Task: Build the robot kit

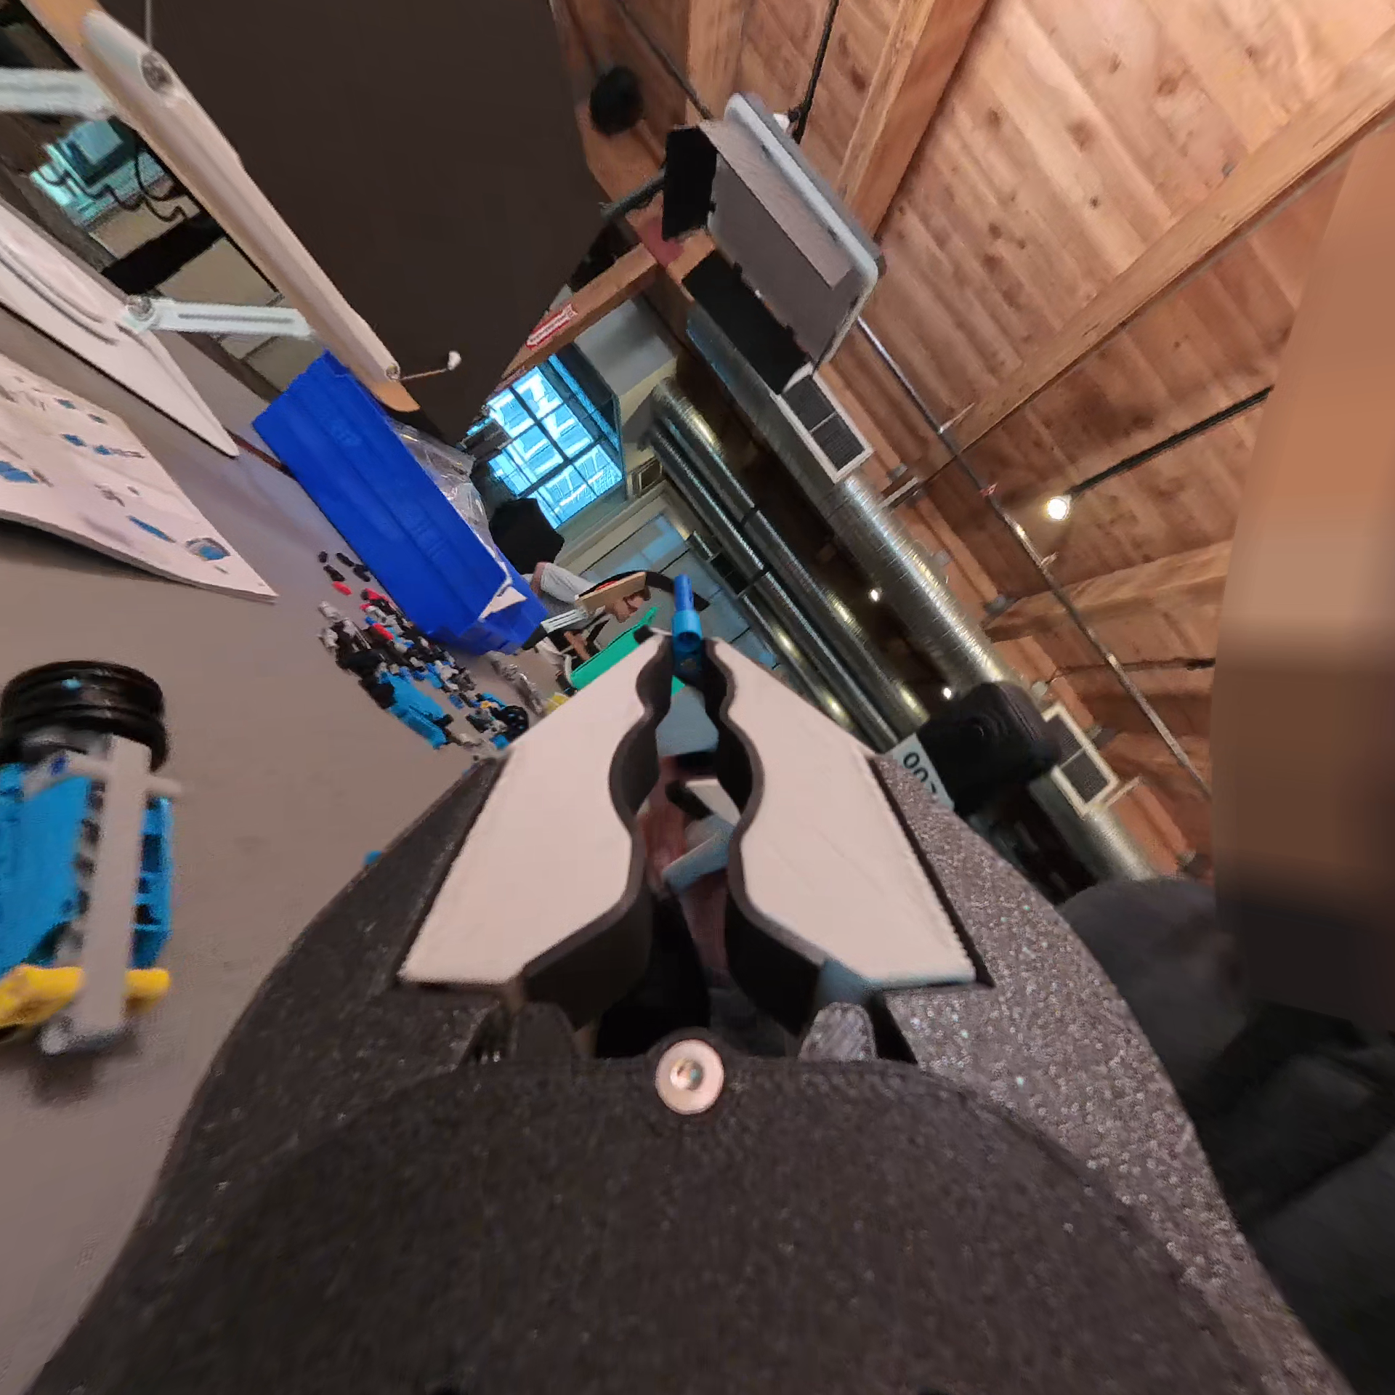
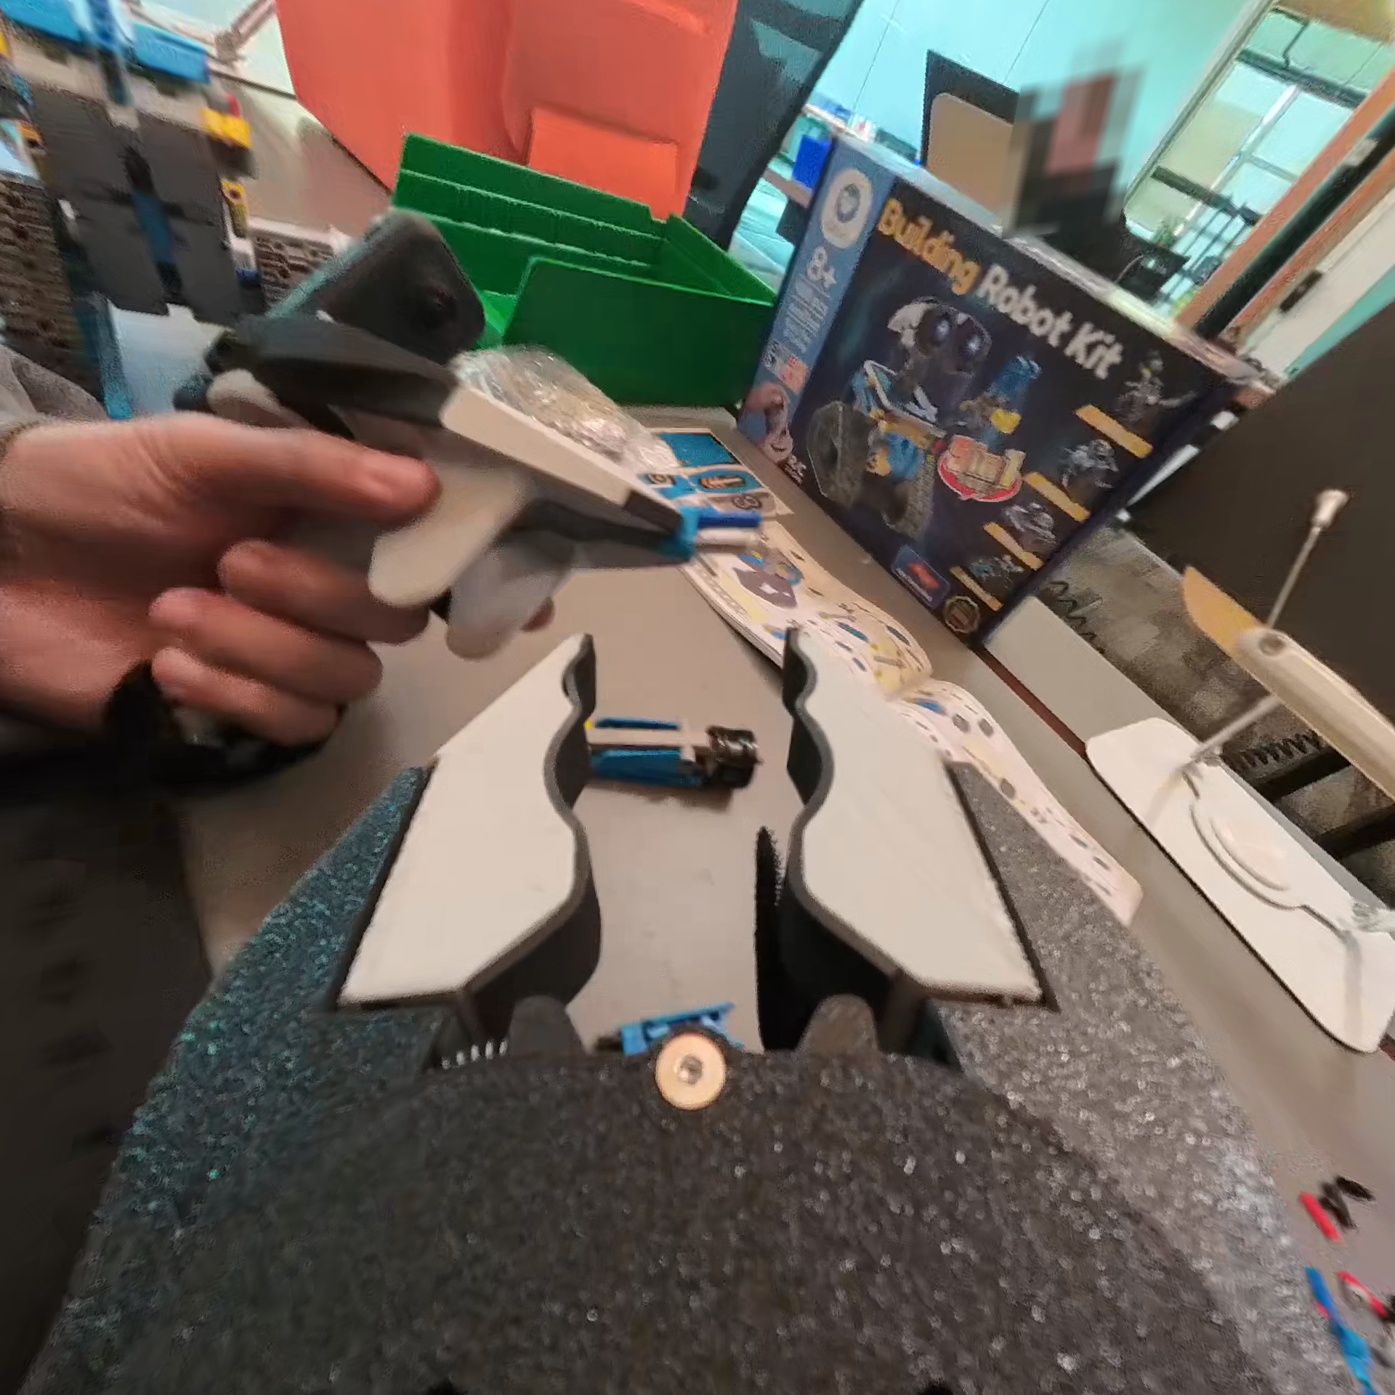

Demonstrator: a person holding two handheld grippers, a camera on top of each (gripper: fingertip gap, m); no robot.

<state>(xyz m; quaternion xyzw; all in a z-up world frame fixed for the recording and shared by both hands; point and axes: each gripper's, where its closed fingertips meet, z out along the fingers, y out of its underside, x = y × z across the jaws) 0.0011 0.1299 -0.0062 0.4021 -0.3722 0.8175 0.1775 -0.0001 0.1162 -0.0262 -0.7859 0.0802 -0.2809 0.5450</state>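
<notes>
1. Left wrist view: I see my left gripper (image 1: pixel 688 653) tilted up toward a wooden ceiling. Its jaws are pressed together at the tips, and they pinch a small blue pin (image 1: pixel 685 630) that sticks out past them.
2. In the same view the grey table (image 1: pixel 249 725) runs along the left side. On it lies a blue model (image 1: pixel 83 853) with a black wheel and yellow ends, close to the camera and blurred.
3. Farther away there is a pile of small parts (image 1: pixel 423 679), black, blue and red, just beside a blue bin (image 1: pixel 392 498). A booklet (image 1: pixel 98 483) lies open near the left edge.
4. Right wrist view: my right gripper (image 2: pixel 687 664) is wide open and holds nothing. It hangs above the table (image 2: pixel 664 868).
5. Between its fingers, on the table, I see the model (image 2: pixel 668 755) lying on its side, not touched.
6. Above it, at the left, a hand (image 2: pixel 196 558) holds the left gripper (image 2: pixel 675 528), with the pin (image 2: pixel 717 525) at its tip. This part is blurred.
7. Behind stand a green bin (image 2: pixel 604 302) and a kit box (image 2: pixel 974 445). The booklet (image 2: pixel 868 657) lies in front of the box, and a white stand (image 2: pixel 1238 868) is at the right.
</notes>
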